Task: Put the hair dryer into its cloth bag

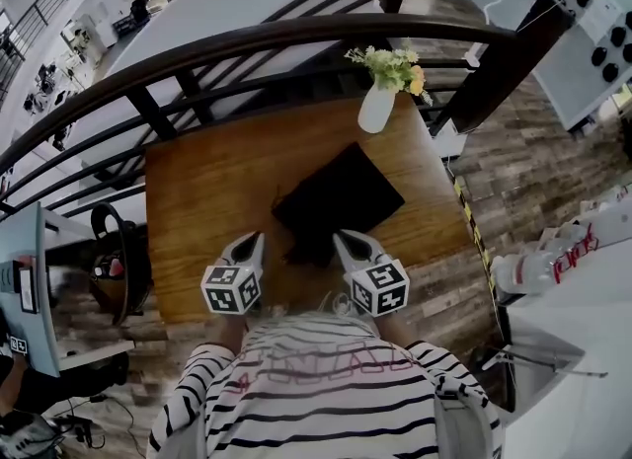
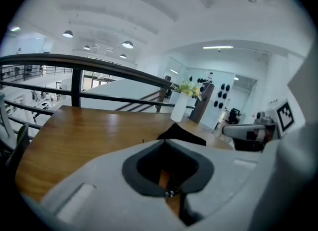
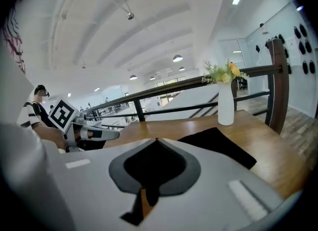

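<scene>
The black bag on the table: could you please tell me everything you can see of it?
The bag is black, matte cloth, roughly rectangular, lying flat and diagonally on the wooden table, its far corner toward the white vase but apart from it. Its near end looks bunched, between the left hand-held gripper and the right hand-held gripper, both shut; neither holds it. Its contents cannot be seen.

The cloth bag [image 1: 341, 200] lies on the table [image 1: 207, 191], before the vase [image 1: 375, 109].
</scene>
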A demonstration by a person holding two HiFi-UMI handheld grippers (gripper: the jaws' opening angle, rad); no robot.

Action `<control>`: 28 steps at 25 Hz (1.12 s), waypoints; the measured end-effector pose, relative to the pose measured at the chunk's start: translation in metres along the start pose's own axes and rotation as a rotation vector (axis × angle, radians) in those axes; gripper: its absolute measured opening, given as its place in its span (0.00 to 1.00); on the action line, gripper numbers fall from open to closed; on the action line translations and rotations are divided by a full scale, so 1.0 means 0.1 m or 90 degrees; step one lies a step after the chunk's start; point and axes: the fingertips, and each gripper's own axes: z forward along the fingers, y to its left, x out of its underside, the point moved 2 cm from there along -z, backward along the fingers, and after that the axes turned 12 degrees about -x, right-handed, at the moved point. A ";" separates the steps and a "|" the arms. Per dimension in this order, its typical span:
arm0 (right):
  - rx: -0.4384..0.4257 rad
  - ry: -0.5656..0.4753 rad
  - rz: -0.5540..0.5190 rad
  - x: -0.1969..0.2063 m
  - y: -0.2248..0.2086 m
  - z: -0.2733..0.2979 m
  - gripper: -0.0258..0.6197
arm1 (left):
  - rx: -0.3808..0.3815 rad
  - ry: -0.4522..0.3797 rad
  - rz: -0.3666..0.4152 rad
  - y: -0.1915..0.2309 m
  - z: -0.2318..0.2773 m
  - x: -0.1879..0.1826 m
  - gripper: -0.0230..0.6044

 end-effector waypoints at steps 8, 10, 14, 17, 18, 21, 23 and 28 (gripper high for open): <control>-0.029 -0.040 -0.054 -0.25 0.23 -0.04 0.04 | 0.008 -0.020 -0.001 0.01 -0.24 -0.06 0.04; -0.043 -0.039 -0.056 -0.26 0.28 -0.02 0.04 | 0.004 -0.018 0.005 0.04 -0.29 -0.03 0.04; -0.056 -0.007 -0.063 -0.19 0.34 0.03 0.04 | -0.014 -0.020 0.012 0.13 -0.38 0.02 0.03; -0.051 0.018 -0.072 -0.12 0.37 0.07 0.04 | -0.022 -0.021 0.007 0.19 -0.43 0.05 0.03; -0.047 0.023 -0.075 -0.11 0.38 0.07 0.04 | -0.026 -0.023 0.006 0.21 -0.45 0.05 0.03; -0.044 0.025 -0.076 -0.12 0.39 0.09 0.04 | -0.035 -0.026 0.009 0.25 -0.48 0.06 0.03; -0.043 0.023 -0.076 -0.13 0.39 0.10 0.04 | -0.035 -0.024 0.010 0.26 -0.49 0.07 0.03; -0.040 0.016 -0.072 -0.15 0.39 0.11 0.04 | -0.038 -0.011 0.025 0.25 -0.48 0.10 0.03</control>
